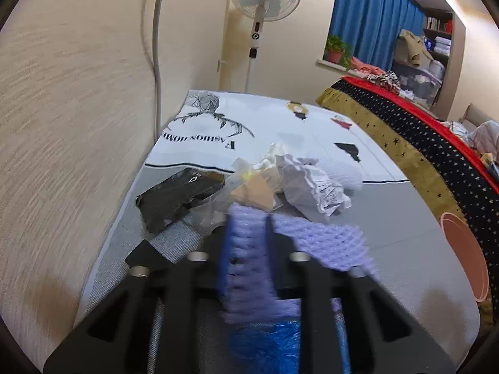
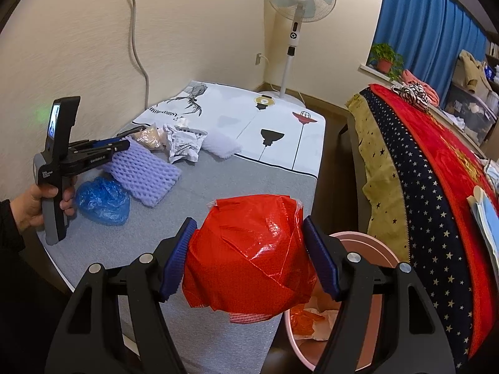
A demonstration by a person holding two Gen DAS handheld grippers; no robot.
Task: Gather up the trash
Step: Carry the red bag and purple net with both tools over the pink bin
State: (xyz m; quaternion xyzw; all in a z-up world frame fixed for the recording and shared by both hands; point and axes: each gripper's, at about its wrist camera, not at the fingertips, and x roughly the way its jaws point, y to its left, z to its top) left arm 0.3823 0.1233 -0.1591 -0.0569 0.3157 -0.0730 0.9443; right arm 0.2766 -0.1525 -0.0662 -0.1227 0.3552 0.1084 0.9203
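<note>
The right gripper point(image 2: 248, 257) clenches a crumpled red plastic bag point(image 2: 249, 255) between its blue pads, held at the near right corner of the table point(image 2: 249, 180), partly above the pink bin point(image 2: 368, 246) that stands beside that edge with scraps inside. The left gripper point(image 1: 248, 233) is clamped on a purple foam net point(image 1: 318, 240) near the table's left edge, just beyond a blue plastic bag point(image 2: 103, 201), with crumpled paper point(image 2: 184, 145) and a black wrapper point(image 1: 177, 196) farther in
</note>
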